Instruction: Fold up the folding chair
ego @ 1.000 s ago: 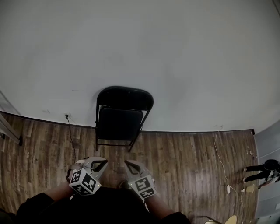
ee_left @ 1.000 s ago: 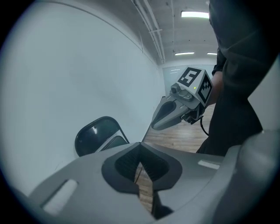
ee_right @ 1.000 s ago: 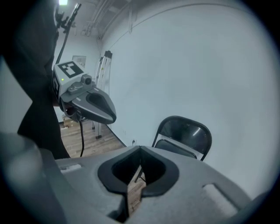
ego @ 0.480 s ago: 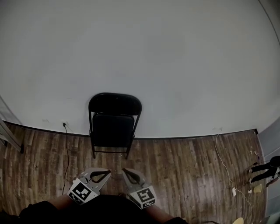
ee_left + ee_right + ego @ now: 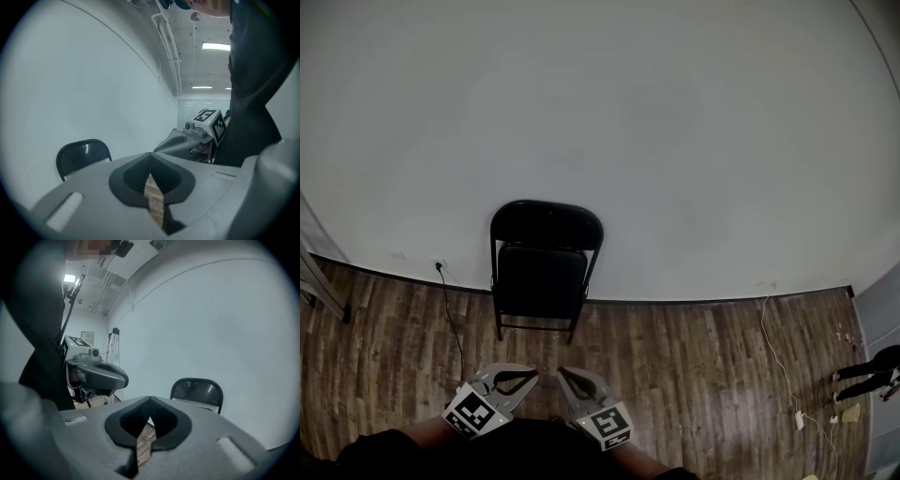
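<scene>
A bare white wall [image 5: 675, 141] fills most of the head view and meets a floor [image 5: 694, 375] of dark wooden planks along a curved line. The folding chair [image 5: 546, 267] stands open on the floor with its back to the wall and its seat facing the person. A black cord [image 5: 450, 314] runs from a wall socket down across the planks just left of the chair. A white cord [image 5: 776, 347] trails over the floor on the right. A dark figure [image 5: 868, 370] is at the far right edge. The left tongs [image 5: 529, 378] and right tongs [image 5: 565, 375] are held low and side by side, well apart from the chair. Both pairs are closed together with nothing between them, only floor showing past their tips.
</scene>
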